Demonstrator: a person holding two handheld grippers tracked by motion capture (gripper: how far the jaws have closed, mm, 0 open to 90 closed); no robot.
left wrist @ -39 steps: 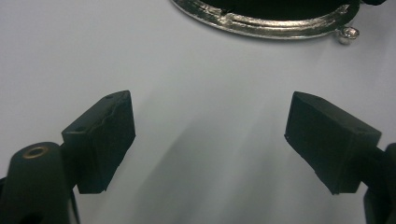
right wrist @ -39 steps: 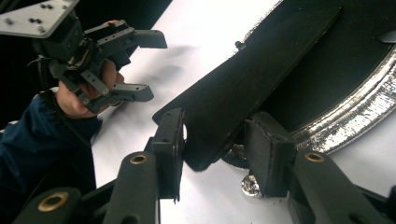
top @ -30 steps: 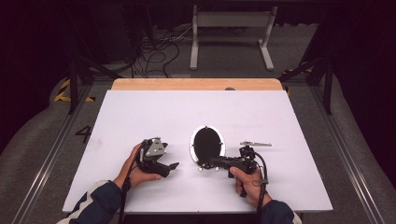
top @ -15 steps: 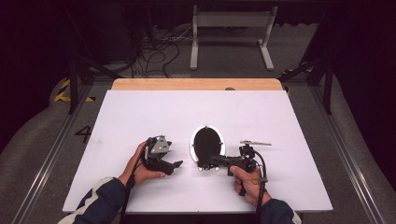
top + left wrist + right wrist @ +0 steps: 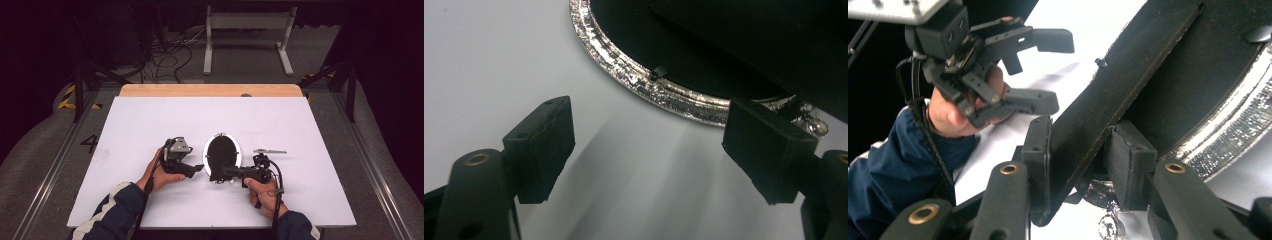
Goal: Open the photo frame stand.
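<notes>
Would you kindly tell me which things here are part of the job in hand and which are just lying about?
In hand:
- oval frame, silver-rimmed, lying back up
- its black stand flap, clamped by the right gripper
- left gripper, open beside the frame

Lying about:
- small metal piece on the table
- cables and white stand on the floor beyond

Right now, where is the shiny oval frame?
In the high view, the frame lies face down mid-table, between the left gripper and right gripper, which clamps its back stand.
</notes>
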